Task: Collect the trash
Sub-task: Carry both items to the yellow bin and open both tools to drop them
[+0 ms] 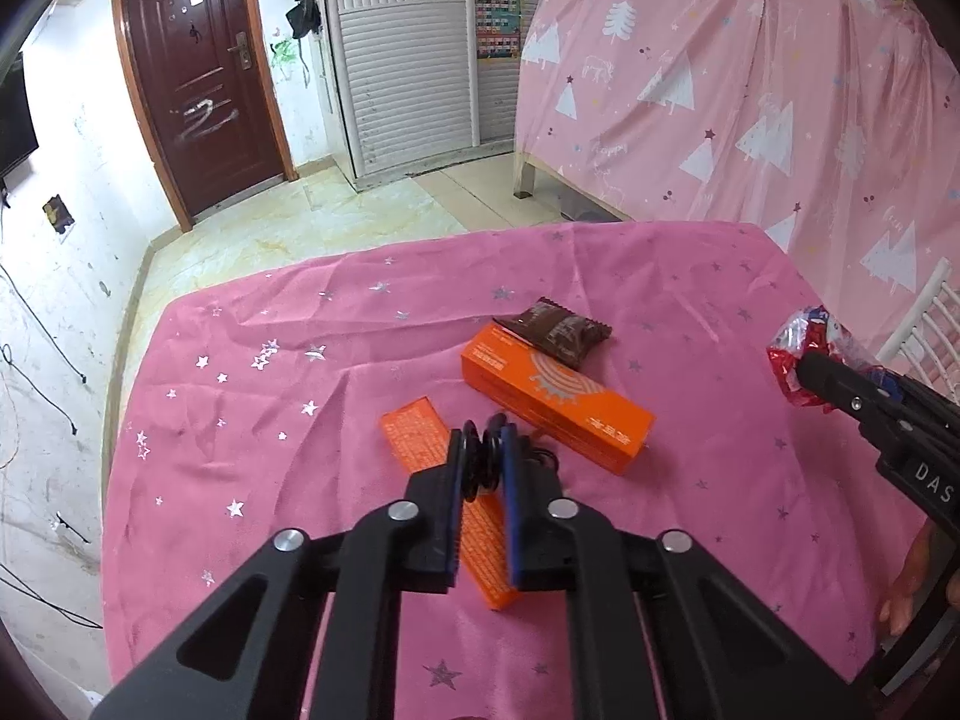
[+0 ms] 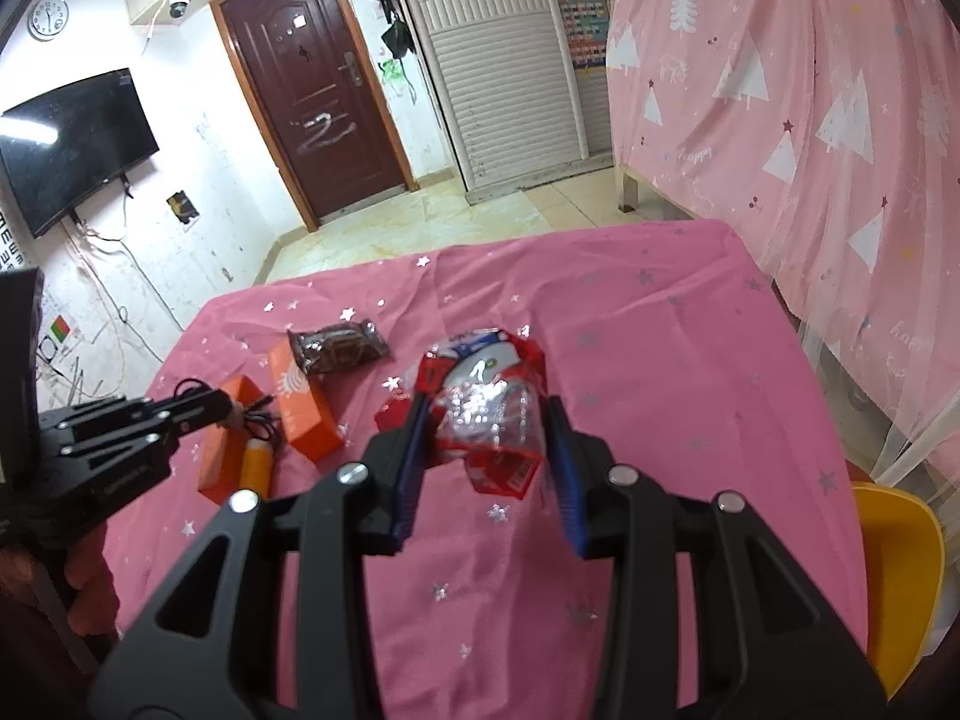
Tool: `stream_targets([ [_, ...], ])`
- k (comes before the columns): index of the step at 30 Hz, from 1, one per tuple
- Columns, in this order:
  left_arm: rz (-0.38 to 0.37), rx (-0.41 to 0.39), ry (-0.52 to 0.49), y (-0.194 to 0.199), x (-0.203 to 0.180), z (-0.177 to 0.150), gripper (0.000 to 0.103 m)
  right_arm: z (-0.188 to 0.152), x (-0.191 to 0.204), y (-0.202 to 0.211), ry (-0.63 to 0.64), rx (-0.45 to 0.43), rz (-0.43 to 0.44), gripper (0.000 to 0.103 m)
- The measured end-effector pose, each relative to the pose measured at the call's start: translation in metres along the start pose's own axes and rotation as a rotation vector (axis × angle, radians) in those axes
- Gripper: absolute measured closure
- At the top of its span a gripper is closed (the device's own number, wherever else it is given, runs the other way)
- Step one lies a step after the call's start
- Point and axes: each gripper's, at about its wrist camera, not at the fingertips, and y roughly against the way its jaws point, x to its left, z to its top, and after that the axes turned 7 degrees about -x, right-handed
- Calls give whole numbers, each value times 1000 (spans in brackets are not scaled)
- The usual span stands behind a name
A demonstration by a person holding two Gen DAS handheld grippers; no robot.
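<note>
Left gripper [image 1: 485, 461] pinches a coiled black cable [image 1: 487, 457] above the pink tablecloth [image 1: 288, 360].
Right gripper [image 2: 489, 420] clamps a crumpled red wrapper [image 2: 486, 402]; orange boxes [image 1: 555, 399] and a brown packet [image 1: 555, 330] lie nearby.

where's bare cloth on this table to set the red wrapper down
Free: the wide stretch of pink tablecloth right of the red wrapper, toward the tree-print curtain; also the near strip below the right tongs. Crowded: the left middle, around the orange box, brown packet and left tongs.

Even indoor light (fisheye-warped edges)
</note>
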Motion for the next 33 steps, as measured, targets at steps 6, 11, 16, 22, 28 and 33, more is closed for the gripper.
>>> stream_targets([
  [6, -43, -5, 39, 11, 2, 3, 101, -2, -5, 8, -8, -15, -6, 67],
  [11, -56, -35, 36, 27, -5, 10, 101, -2, -14, 18, -20, -34, -13, 67],
  [16, -74, -75, 7, 44, -23, 17, 101, -4, -22, 31, -39, -55, -21, 67],
  [22, -115, -103, -38, 58, -55, 23, 101, -7, -40, 51, -58, -79, -48, 67],
  [28, -140, -109, -82, 61, -89, 22, 101, -10, -62, 69, -81, -97, -90, 67],
  [33, -170, -102, -108, 61, -115, 19, 101, -15, -81, 82, -108, -113, -123, 67],
])
